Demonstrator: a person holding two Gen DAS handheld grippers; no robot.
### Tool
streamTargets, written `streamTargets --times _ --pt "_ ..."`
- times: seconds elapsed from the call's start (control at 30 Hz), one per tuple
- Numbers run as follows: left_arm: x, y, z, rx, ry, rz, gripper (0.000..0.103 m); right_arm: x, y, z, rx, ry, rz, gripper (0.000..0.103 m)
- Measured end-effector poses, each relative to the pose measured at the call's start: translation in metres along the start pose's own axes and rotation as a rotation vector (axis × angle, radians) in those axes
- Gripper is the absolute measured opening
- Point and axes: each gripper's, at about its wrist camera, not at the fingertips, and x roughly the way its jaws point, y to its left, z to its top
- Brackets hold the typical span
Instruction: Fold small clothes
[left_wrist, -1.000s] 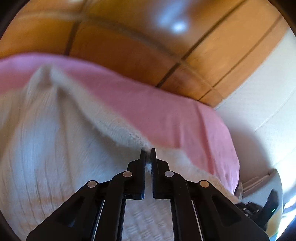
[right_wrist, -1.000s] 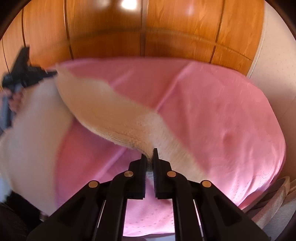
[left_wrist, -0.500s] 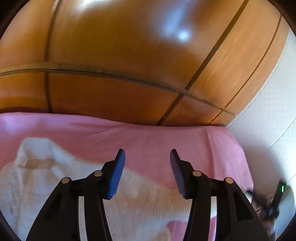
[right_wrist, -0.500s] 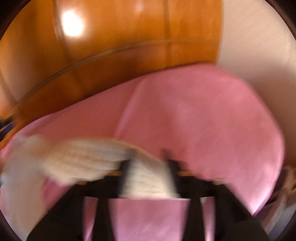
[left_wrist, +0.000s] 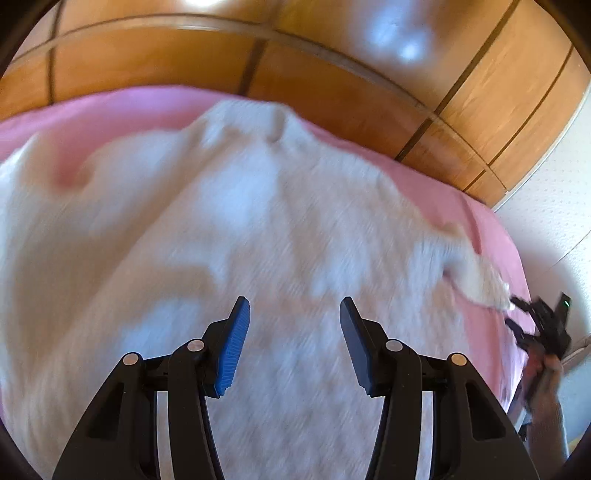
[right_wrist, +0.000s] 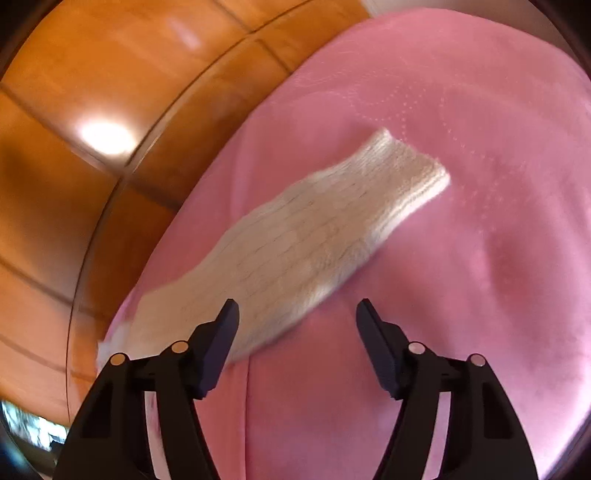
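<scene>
My left gripper (left_wrist: 293, 314) hangs with its jaws spread, nothing between them, over the cream knitted sweater (left_wrist: 229, 236) lying flat on the pink bedsheet (left_wrist: 454, 199). My right gripper (right_wrist: 297, 315) is parted too, its jaws closing on nothing. Beyond it one sleeve (right_wrist: 314, 236) stretches out across the sheet, blurred, probably resting flat. Farthest back stands the wooden wardrobe (left_wrist: 332, 59).

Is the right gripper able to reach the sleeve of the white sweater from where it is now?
Probably yes. The sleeve lies flat on the pink cover just ahead of the right gripper, nothing covers it, and the jaws, now closing, hold nothing.
</scene>
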Motion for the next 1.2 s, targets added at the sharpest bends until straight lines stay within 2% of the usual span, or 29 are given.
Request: streamTargets --times 0.07,0.1,0.13,0.17,0.2,0.27,0.33,0.37,0.43,0.5,0.53,0.57,0.6,0.63,0.67,0.77,0.87,1.03,1.1,1.2 --pt "-0.01 0.009 -0.016 -0.013 -0.003 0.011 0.05 0.014 0.006 0.009 -0.004 -0.009 -0.049 0.045" --pt "-0.016 0.014 -0.025 -0.018 -0.002 0.025 0.05 0.018 0.011 0.012 -0.023 -0.002 -0.07 0.018" --pt "-0.021 0.017 -0.031 -0.022 -0.004 0.035 0.05 0.021 0.019 0.014 -0.055 0.011 -0.087 0.006" --pt "-0.026 0.02 -0.036 -0.027 -0.005 0.044 0.05 0.017 0.025 0.017 -0.092 -0.005 -0.109 0.006" --pt "-0.031 0.024 -0.039 -0.032 -0.006 0.049 0.05 -0.003 0.039 0.02 -0.154 -0.076 -0.124 0.005" --pt "-0.04 0.031 -0.047 -0.049 -0.015 0.054 0.05 -0.029 0.046 0.026 -0.172 -0.161 -0.126 0.005" --pt "-0.051 0.042 -0.054 -0.089 -0.026 0.042 0.05 -0.051 0.048 0.036 -0.175 -0.241 -0.164 0.005" --pt "-0.055 0.047 -0.056 -0.105 -0.029 0.035 0.05 -0.052 0.048 0.043 -0.179 -0.244 -0.191 0.005" --pt "-0.066 0.057 -0.058 -0.138 -0.037 0.021 0.05 -0.038 0.046 0.047 -0.209 -0.193 -0.236 0.006" --pt "-0.077 0.067 -0.061 -0.154 -0.048 0.024 0.05 -0.019 0.045 0.04 -0.25 -0.128 -0.313 0.01" --pt "-0.085 0.075 -0.062 -0.172 -0.059 0.028 0.05 -0.014 0.045 0.036 -0.256 -0.117 -0.334 0.02" --pt "-0.093 0.083 -0.064 -0.19 -0.071 0.03 0.05 -0.012 0.042 0.031 -0.251 -0.11 -0.343 0.035" --pt "-0.103 0.094 -0.066 -0.213 -0.087 0.037 0.058 -0.016 0.038 0.03 -0.239 -0.11 -0.342 0.071" --pt "-0.113 0.106 -0.067 -0.235 -0.107 0.053 0.065 -0.02 0.038 0.025 -0.224 -0.126 -0.34 0.078" --pt "-0.126 0.122 -0.069 -0.266 -0.145 0.091 0.071 -0.024 0.042 0.02 -0.226 -0.144 -0.343 0.078" --pt "-0.149 0.162 -0.07 -0.336 -0.186 0.156 0.071 -0.037 0.073 -0.003 -0.278 -0.161 -0.299 0.08" --pt "-0.17 0.214 -0.068 -0.436 -0.237 0.288 0.071 -0.048 0.116 -0.031 -0.375 -0.169 -0.189 0.085" --pt "-0.19 0.286 -0.06 -0.613 -0.271 0.394 0.071 -0.04 0.21 -0.117 -0.636 -0.031 0.057 0.085" --pt "-0.195 0.317 -0.053 -0.689 -0.29 0.404 0.071 -0.03 0.241 -0.153 -0.707 0.053 0.152 0.085" --pt "-0.198 0.351 -0.038 -0.747 -0.311 0.435 0.071 -0.011 0.28 -0.204 -0.794 0.153 0.239 0.085"
